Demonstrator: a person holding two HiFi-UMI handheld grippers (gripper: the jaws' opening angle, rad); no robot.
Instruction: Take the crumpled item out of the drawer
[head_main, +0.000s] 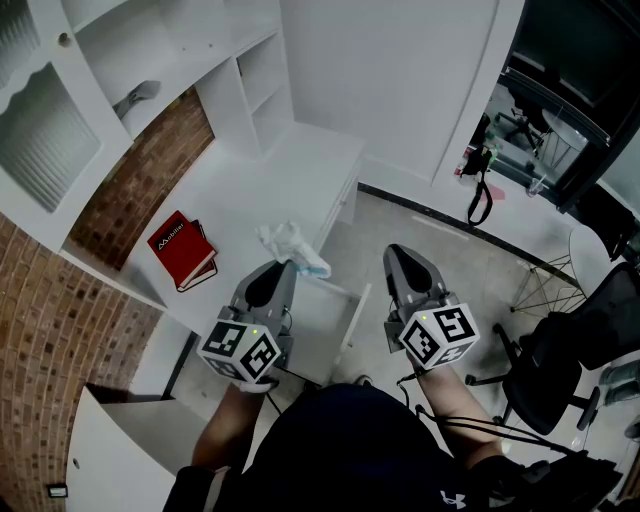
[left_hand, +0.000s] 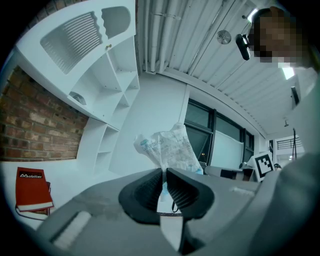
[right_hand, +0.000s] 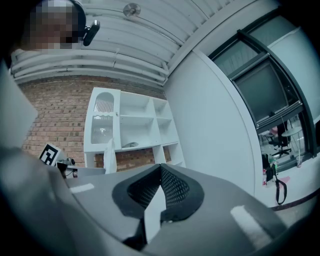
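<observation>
Left gripper: jaws clamped on the crumpled plastic bag.
Bag: lifted, just right of the red book.
Right gripper: jaws together, empty, farther right of the book.

Bright, cool, even indoor light; fisheye bending and dark vignette in both gripper views.

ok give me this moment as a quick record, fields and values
left tool: shut on the crumpled item, a thin part pinched between the jaws
crumpled item: whitish printed plastic, held up near the front edge of the desk
right tool: shut, nothing between the jaws
red book: lying on the desk, left of the left tool
</observation>
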